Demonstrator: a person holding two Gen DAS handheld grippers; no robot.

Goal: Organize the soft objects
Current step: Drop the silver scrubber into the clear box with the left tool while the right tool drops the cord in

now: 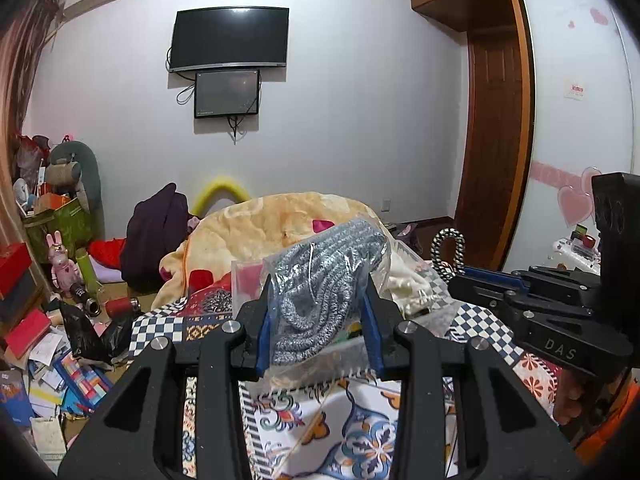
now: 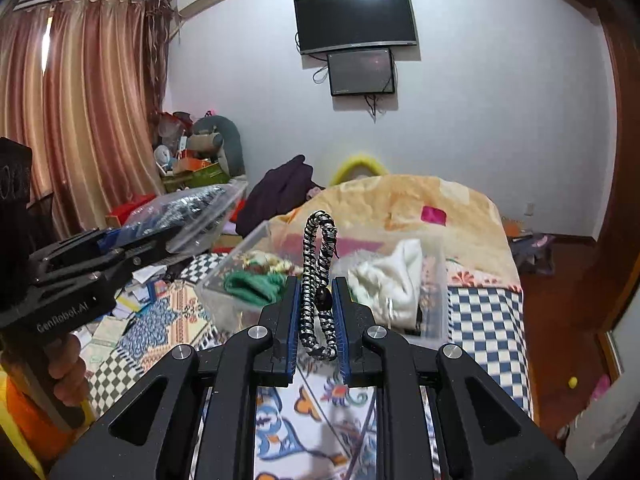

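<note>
Grey knitted cord in a clear plastic bag [image 1: 326, 292] sits at the centre of the left wrist view, pinched between the blue pads of the left tongs [image 1: 318, 320], which grip it by its sides and hold it off the bed. At the centre of the right wrist view, the right tongs [image 2: 318, 312] clamp a black-and-white braided loop [image 2: 318, 272] upright, its bend sticking up past the tips. Both are probably held high so they can go into the clear storage box [image 2: 436, 320] just beyond, on the patterned bedspread [image 2: 484, 312], where green and white fabrics already lie. Behind it, toward the upper middle, is an orange blanket [image 2: 400, 200].
</note>
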